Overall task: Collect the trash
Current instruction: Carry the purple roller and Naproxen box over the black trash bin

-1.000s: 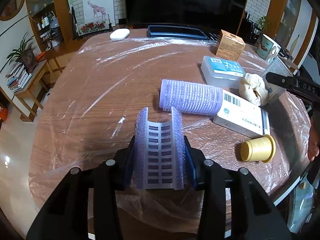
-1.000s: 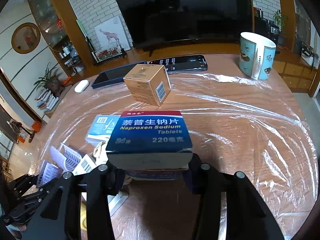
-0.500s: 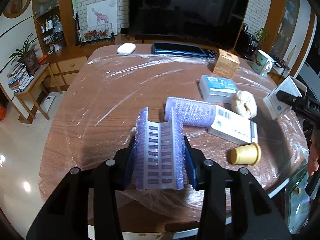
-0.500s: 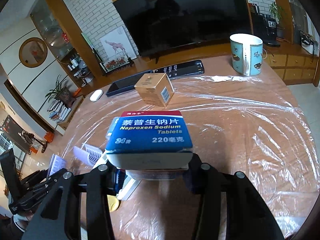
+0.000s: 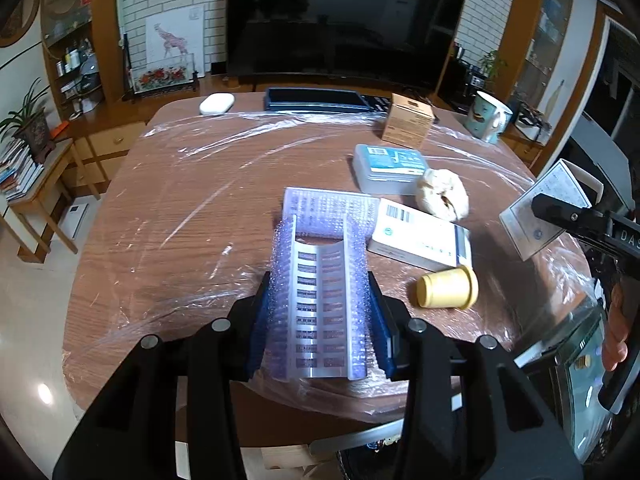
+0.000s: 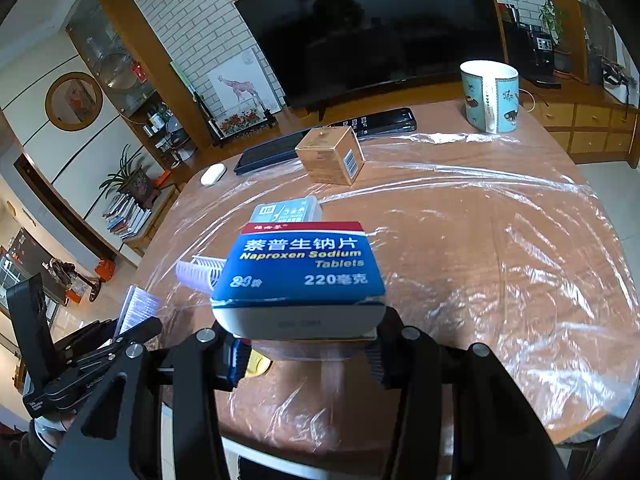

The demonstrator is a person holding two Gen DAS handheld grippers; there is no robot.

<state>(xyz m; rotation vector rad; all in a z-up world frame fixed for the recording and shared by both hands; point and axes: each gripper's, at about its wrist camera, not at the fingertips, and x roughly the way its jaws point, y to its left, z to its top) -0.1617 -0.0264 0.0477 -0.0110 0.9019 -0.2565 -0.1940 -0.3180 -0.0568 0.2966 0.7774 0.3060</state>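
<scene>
A round wooden worktop [image 5: 168, 216] covered in clear plastic film is seen from both wrist views. The left tongs [image 5: 320, 312] are clamped on a split lilac hair roller piece [image 5: 320, 300], which is held above the near edge of the worktop. The right tongs [image 6: 308, 344] are clamped on a blue tablet box [image 6: 300, 268] printed "Naproxen Sodium Tablets", which is held clear of the worktop over its near side. On the worktop, a whole lilac hair roller [image 5: 328, 210] is seen lying just beyond the held piece, with a white barcoded carton [image 5: 420, 236] touching its right end. A yellow cap [image 5: 448, 288] lies on its side just in front of that carton, and a crumpled tissue ball [image 5: 440, 196] sits just behind it, beside a flat clear case with a blue label [image 5: 386, 168]. A brown cardboard cube [image 5: 408, 120] and a patterned mug [image 5: 488, 118] stand farther back.
</scene>
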